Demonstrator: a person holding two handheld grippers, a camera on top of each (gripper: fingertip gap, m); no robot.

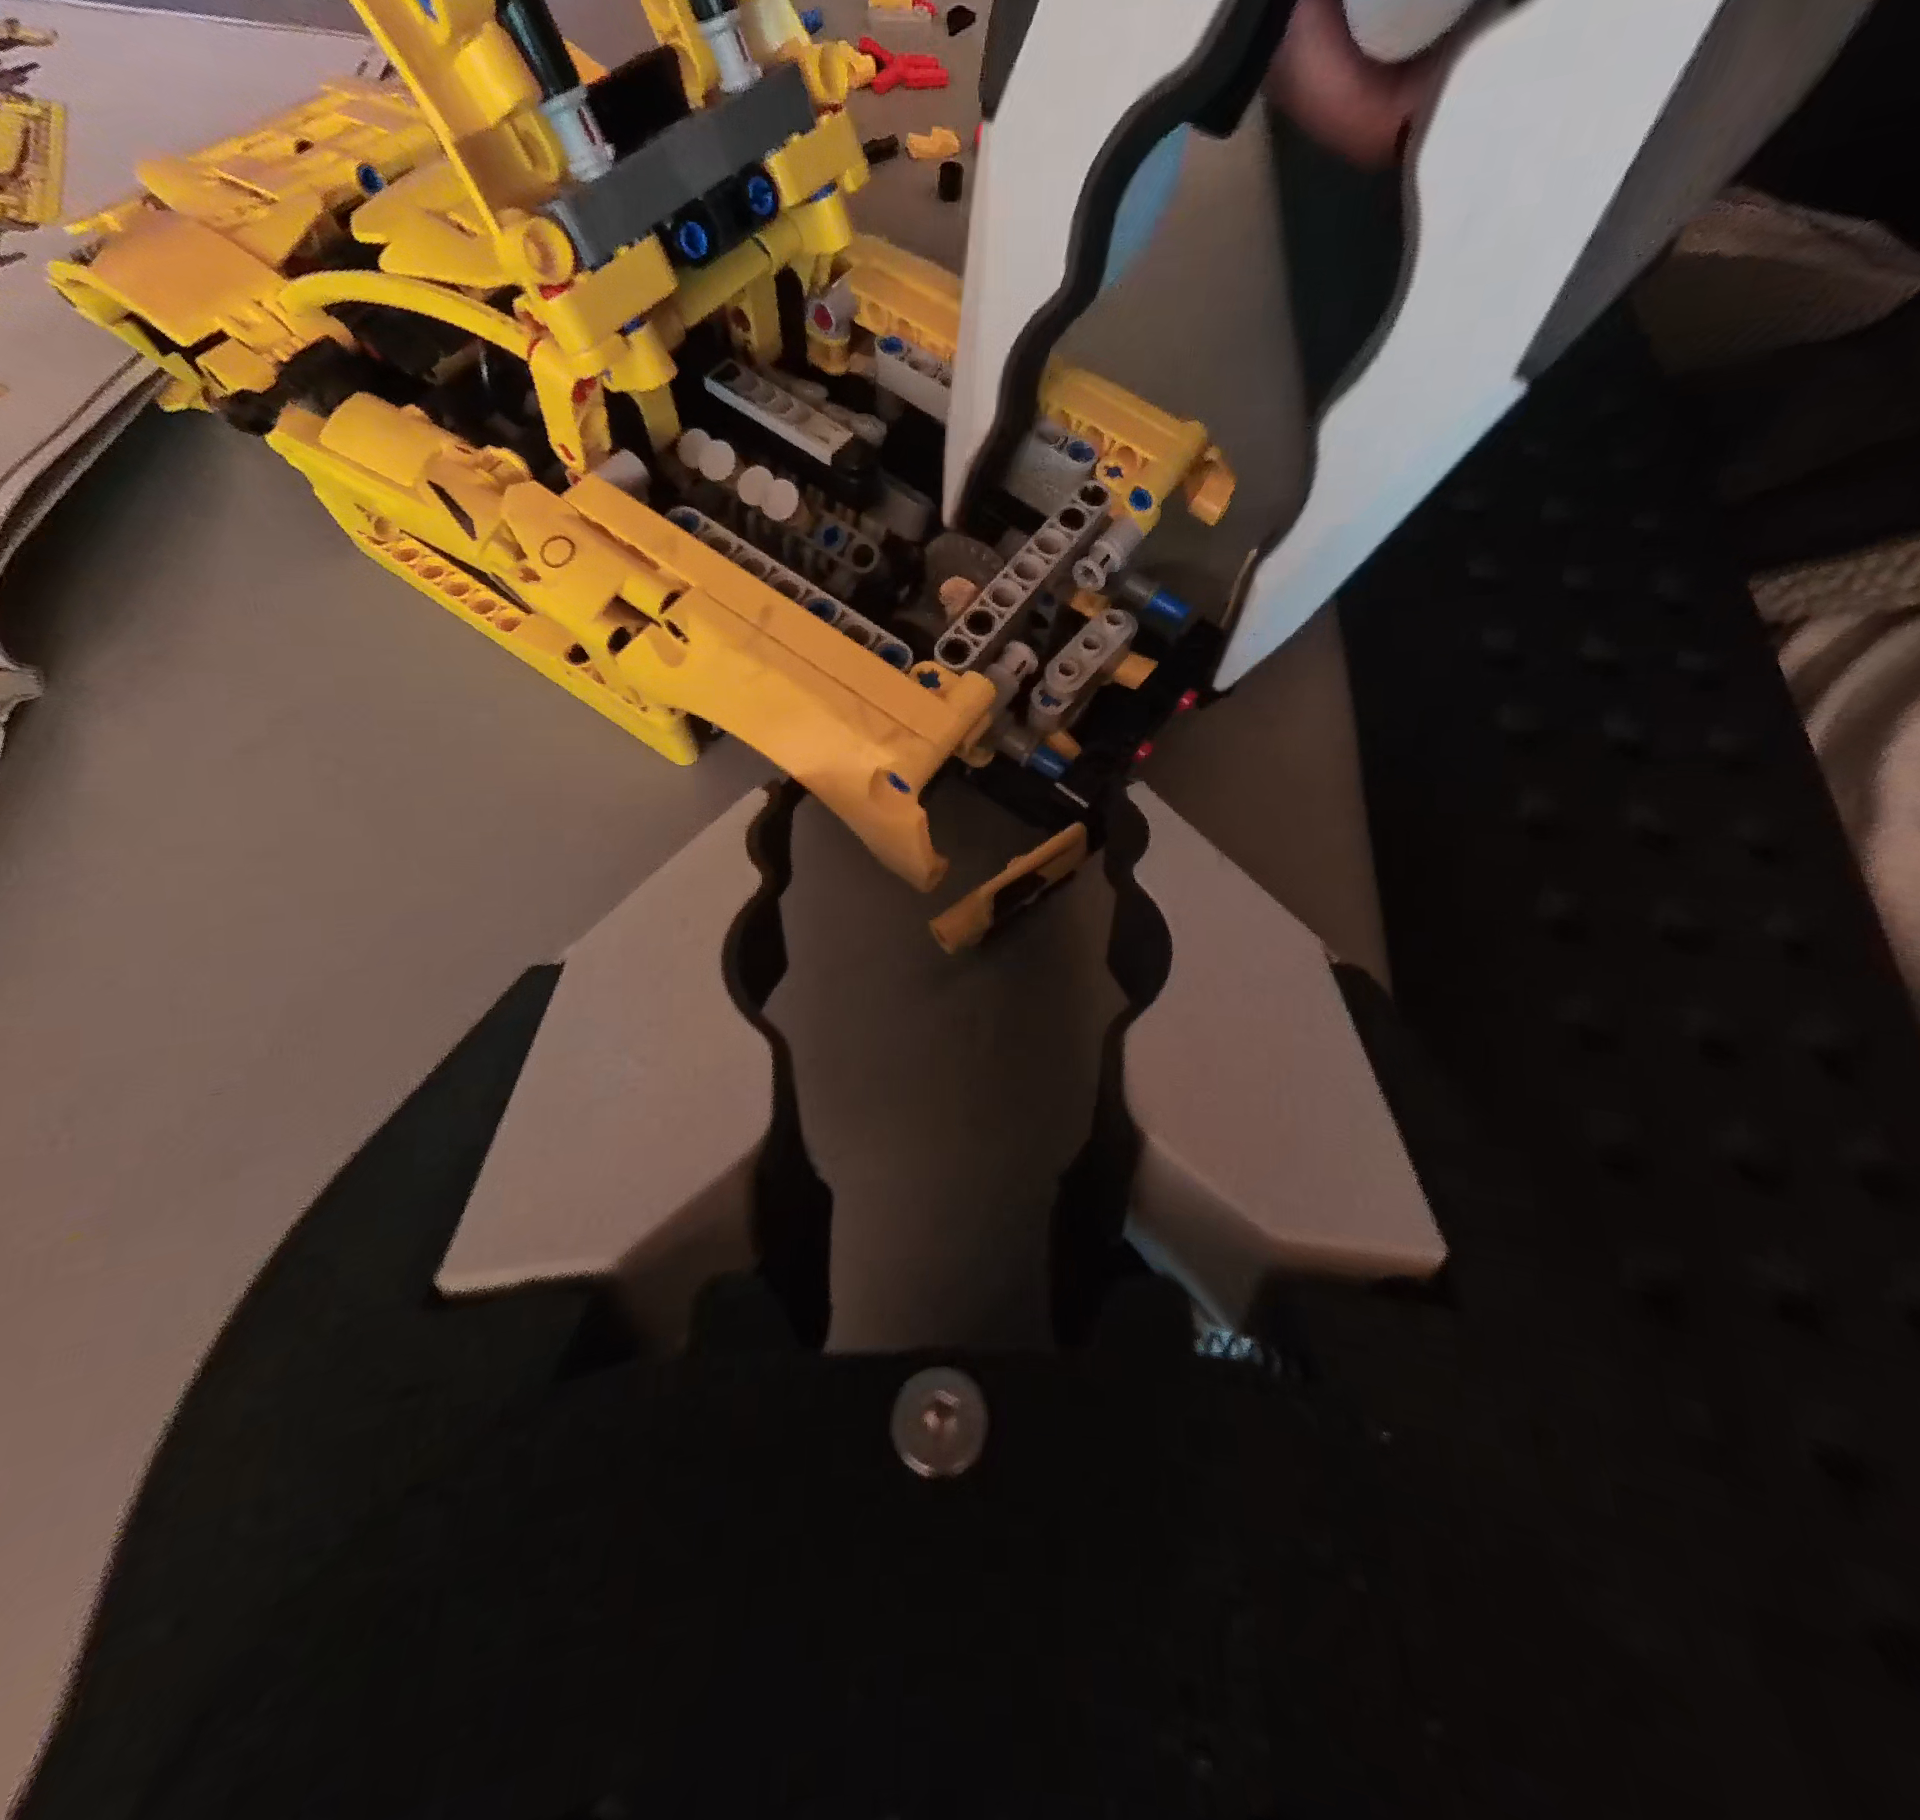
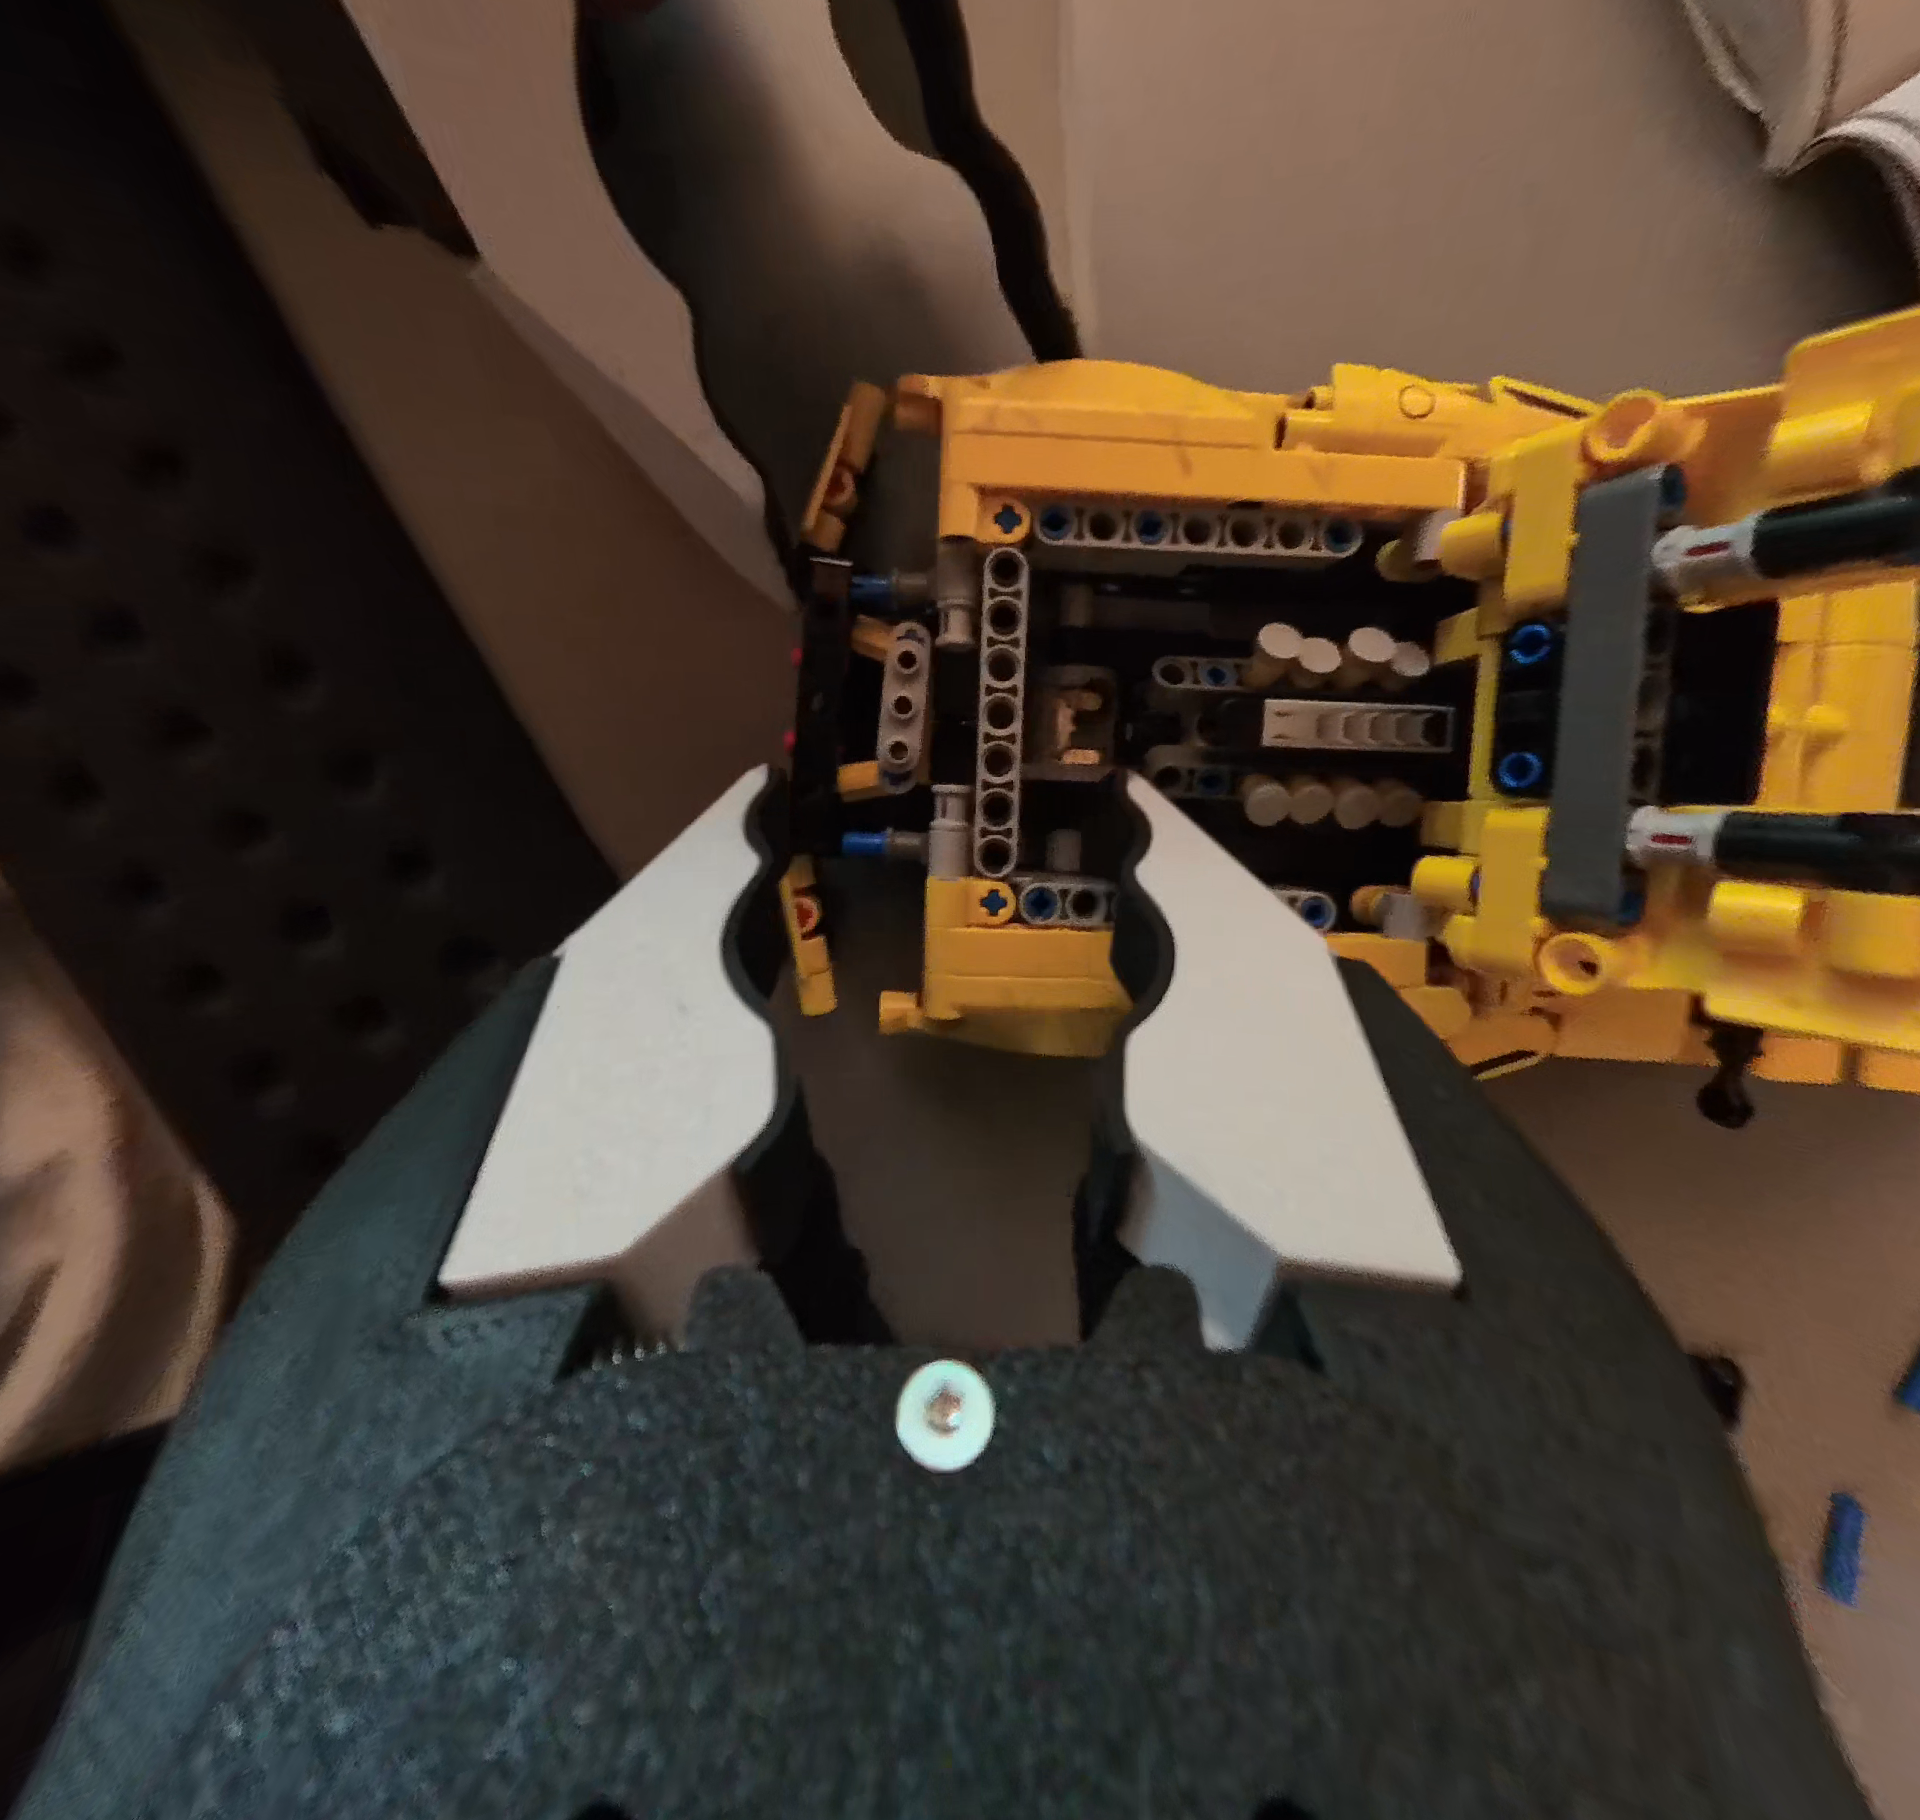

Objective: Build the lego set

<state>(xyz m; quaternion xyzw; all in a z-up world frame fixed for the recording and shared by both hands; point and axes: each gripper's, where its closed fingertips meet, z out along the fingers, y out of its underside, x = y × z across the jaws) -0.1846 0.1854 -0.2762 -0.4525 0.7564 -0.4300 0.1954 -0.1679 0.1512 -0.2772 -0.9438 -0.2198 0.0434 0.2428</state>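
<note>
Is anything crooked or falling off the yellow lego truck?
Yes. At the model's rear end, a small yellow-and-black piece hangs tilted off the corner instead of sitting flush, right by the left gripper. It looks loose or not pushed in yet.

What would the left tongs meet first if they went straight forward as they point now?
Most likely the rear corner of the yellow model, just ahead of the open left tongs. Its loose yellow flap already sits between the tips, though depth is unclear.
</note>
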